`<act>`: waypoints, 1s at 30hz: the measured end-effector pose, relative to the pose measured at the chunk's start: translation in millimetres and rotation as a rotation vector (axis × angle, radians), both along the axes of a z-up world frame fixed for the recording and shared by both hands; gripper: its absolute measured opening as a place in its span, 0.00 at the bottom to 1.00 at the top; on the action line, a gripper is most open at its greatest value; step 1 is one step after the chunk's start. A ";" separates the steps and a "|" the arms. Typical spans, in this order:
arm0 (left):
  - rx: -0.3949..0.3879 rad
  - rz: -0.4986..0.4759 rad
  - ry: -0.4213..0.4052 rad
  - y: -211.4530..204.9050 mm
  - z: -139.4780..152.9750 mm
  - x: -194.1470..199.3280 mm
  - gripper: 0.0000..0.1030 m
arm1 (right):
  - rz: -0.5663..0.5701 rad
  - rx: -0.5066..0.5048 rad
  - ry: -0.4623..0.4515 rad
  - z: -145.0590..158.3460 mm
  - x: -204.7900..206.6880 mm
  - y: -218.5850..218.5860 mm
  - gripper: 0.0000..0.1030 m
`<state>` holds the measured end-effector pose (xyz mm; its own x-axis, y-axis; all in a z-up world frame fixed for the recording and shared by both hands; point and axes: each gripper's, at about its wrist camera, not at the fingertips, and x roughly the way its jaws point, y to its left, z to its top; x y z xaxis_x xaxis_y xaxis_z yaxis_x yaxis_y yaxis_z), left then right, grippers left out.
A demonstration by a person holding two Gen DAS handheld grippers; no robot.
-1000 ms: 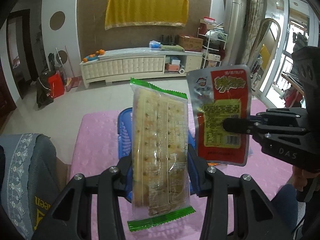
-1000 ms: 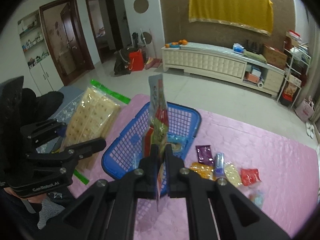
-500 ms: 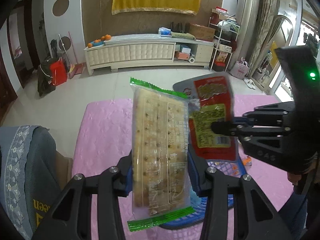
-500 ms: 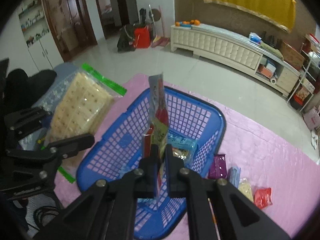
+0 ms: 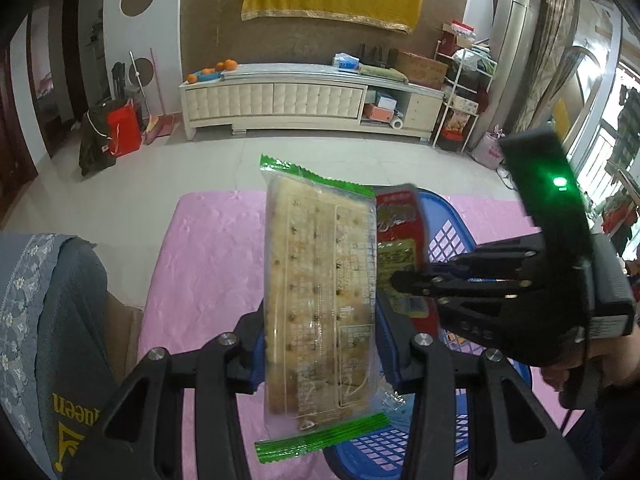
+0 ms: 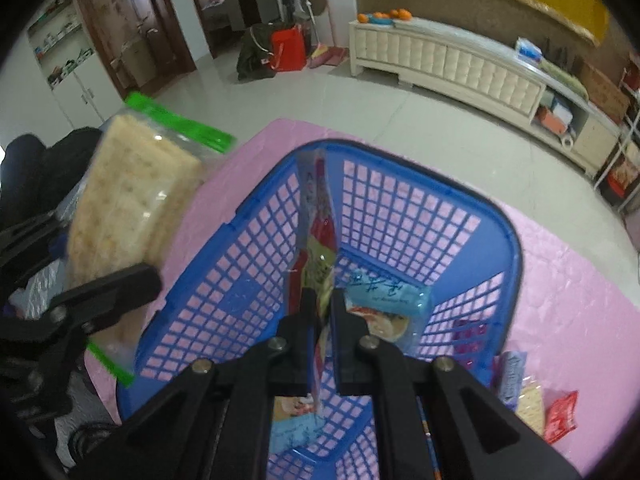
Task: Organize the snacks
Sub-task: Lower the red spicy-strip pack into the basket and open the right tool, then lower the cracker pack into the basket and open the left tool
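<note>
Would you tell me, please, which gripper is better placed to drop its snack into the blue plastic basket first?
The right gripper: its red foil snack packet hangs directly over the blue plastic basket, while the left gripper holds the clear cracker pack off the basket's side.

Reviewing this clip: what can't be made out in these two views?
- Right wrist view: part of the basket floor, hidden by the right tongs and their red packet.
- Left wrist view: most of the basket, behind the cracker pack.
- Both views: packet print, too small or blurred.
- Right wrist view: loose snacks, cut off by the edge.
</note>
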<state>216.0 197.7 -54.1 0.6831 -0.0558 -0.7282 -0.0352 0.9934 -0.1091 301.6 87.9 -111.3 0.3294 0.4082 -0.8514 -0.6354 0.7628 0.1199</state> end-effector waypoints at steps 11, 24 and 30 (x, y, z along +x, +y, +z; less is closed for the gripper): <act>-0.004 0.018 -0.011 13.8 4.6 -10.3 0.40 | -0.015 -0.010 0.032 1.8 -0.5 9.9 0.75; -0.017 -0.048 -0.018 -14.5 20.1 -19.4 0.41 | -0.115 0.010 -0.085 56.0 -33.2 -54.7 1.00; -0.019 -0.092 -0.006 -40.8 21.5 -15.0 0.41 | -0.198 -0.001 -0.099 61.9 -36.9 -92.3 1.00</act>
